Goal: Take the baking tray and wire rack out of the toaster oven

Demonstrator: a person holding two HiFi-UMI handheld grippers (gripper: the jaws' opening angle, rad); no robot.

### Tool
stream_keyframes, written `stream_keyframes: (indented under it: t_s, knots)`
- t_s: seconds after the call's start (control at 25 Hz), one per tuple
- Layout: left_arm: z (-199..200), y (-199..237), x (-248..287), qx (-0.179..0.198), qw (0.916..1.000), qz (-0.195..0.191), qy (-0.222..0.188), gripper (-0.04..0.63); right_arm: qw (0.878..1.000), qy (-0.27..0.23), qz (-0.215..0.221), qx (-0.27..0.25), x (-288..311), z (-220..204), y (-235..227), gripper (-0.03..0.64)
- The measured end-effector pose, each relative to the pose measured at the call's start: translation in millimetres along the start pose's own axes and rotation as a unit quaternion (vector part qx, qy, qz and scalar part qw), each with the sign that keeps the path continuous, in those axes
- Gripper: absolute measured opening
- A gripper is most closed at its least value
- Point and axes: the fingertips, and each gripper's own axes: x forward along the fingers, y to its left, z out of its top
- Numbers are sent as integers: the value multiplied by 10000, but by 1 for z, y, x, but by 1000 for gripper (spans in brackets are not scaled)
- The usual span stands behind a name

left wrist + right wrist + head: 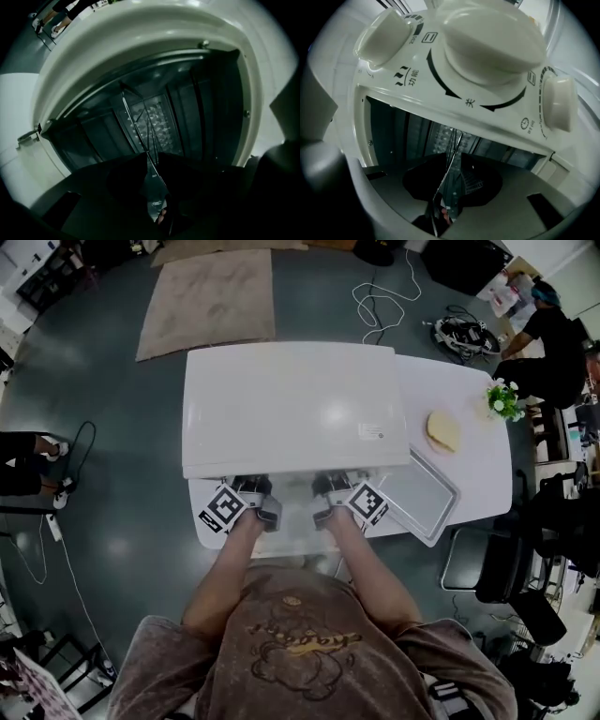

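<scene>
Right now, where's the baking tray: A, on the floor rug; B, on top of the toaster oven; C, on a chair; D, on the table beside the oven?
D: the head view shows the baking tray lying on the table, just right of the toaster oven.

your head view is evenly lit, glare on the toaster oven [295, 409] top; both gripper views look fisheye-warped, dim, black-cornered.

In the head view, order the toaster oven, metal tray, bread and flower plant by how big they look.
1. toaster oven
2. metal tray
3. bread and flower plant, which look about alike
</scene>
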Motion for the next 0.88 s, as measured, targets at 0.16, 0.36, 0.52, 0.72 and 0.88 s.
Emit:
stream_keyframes:
  t_s: [0.16, 0.36, 0.52, 0.72, 0.88]
  knots:
    - [2, -2, 0, -141, 9998, -121, -114, 14, 9999, -45, 71, -68, 1, -1, 5, 35]
    - [3, -6, -1, -200, 9997, -99, -62, 8, 9999, -69, 77, 32, 0, 0, 8, 25]
    - [-2, -8, -11, -222, 9997, -83, -31, 6, 10000, 6, -6, -24, -12, -4, 7, 23]
    - [-27, -7, -52, -255, 9996, -84, -45, 5, 9999, 100, 14, 9, -55, -24, 5, 18]
    - [-42, -9, -83, -289, 9996, -69, -39, 5, 9998, 155, 151, 1, -84, -39, 10, 17]
